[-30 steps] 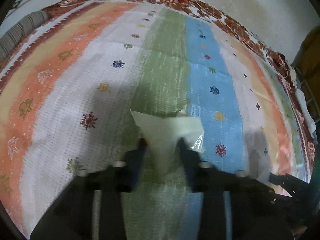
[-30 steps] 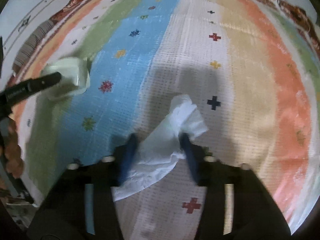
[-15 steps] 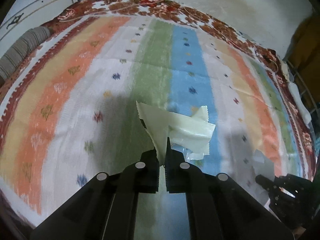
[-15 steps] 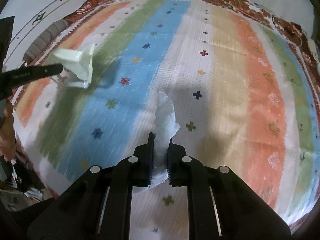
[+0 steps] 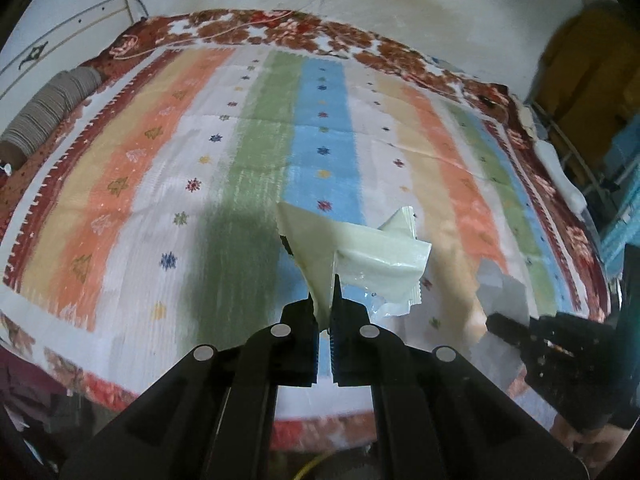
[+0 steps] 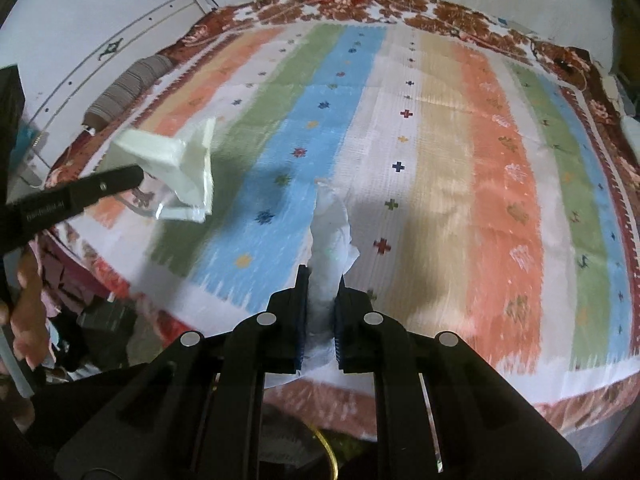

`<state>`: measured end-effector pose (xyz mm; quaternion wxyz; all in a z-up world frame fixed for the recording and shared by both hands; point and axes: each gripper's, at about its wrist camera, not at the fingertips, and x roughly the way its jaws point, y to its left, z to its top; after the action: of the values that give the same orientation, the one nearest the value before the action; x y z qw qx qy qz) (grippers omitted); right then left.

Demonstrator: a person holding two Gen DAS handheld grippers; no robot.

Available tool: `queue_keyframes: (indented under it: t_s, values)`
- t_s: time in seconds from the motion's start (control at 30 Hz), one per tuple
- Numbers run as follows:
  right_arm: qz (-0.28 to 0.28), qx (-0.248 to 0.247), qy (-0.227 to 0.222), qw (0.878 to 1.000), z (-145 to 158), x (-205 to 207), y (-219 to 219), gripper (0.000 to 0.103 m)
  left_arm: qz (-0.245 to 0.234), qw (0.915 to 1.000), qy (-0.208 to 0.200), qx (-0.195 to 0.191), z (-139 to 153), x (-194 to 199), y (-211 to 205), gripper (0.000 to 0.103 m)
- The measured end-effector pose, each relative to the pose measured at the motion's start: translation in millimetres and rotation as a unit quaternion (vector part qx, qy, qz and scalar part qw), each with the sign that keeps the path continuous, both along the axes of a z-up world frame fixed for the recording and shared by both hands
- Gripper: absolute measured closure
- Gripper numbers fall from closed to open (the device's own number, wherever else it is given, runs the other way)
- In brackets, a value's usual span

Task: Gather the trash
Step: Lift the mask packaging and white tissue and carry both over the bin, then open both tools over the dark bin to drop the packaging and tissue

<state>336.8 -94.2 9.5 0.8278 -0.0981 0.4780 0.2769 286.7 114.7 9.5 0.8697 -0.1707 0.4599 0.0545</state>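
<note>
Pale wrapper (image 5: 372, 264), white tissue (image 6: 330, 248), both pinched

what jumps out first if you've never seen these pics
The striped bedspread fills both views, with a red floral border around it. The left claw is shut on a pale green wrapper held above the spread, near the middle of its view. The right claw is shut on a white tissue, also held above the spread.
</note>
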Motion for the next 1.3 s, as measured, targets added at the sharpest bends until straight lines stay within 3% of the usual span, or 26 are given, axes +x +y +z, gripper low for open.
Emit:
queue_keyframes:
  t_s: [0.37,0.57,0.93,1.0,1.07,1.17,1.3]
  values:
    - [0.008,0.004,0.000,1.000,15,-92,-30,0.093,-0.009,0.9997,0.004,-0.024,9,-90,-49,0.100]
    - [0.020,-0.013,0.035,0.999,-14,-145,-42,0.093,-0.013,0.9979,0.055,-0.033,-22,-143,-73,0.100]
    - [0.009,-0.031,0.085,0.996,-53,-189,-61,0.090,-0.017,0.9912,0.130,-0.019,-68,-181,-95,0.096]
    - [0.006,-0.031,0.088,0.996,-56,-191,-63,0.081,-0.022,0.9896,0.140,-0.027,-75,-183,-98,0.078]
    - [0.003,-0.031,0.096,0.995,-60,-193,-64,0.064,-0.018,0.9892,0.141,-0.034,-78,-184,-98,0.057]
    - [0.005,-0.030,0.099,0.995,-62,-196,-63,0.051,0.001,0.9892,0.138,-0.049,-77,-185,-89,0.043]
    - [0.002,-0.015,0.094,0.995,-59,-201,-69,0.039,0.012,0.9902,0.117,-0.075,-68,-191,-81,0.032]
